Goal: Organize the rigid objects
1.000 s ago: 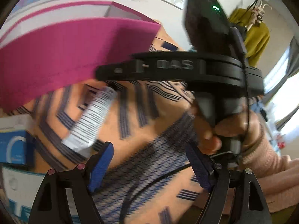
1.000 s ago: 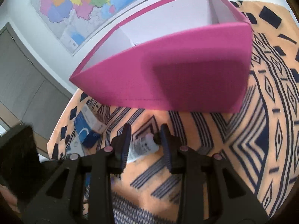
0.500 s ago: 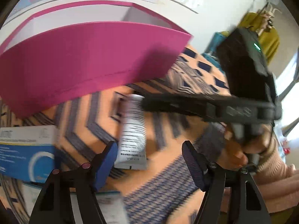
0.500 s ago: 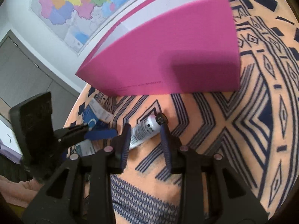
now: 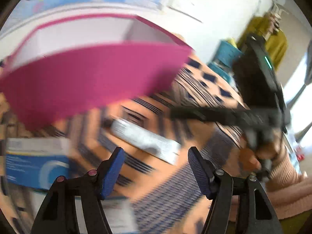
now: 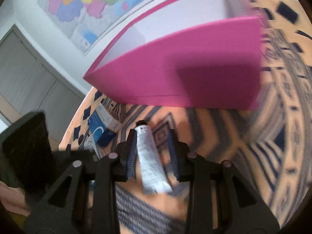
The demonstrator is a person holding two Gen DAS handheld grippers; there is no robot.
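Two parted grippers (image 6: 152,148) (image 5: 156,167) — tube (image 6: 150,156) between right fingers

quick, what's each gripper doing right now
Left gripper: open, holding nothing, above the patterned cloth.
Right gripper: open, straddling the white tube lying on the cloth, not clamped.

No text can be read here. The print on the white tube (image 6: 149,156) and on the blue box (image 5: 37,167) is blurred past reading. The wall map (image 6: 87,2) carries no legible names.
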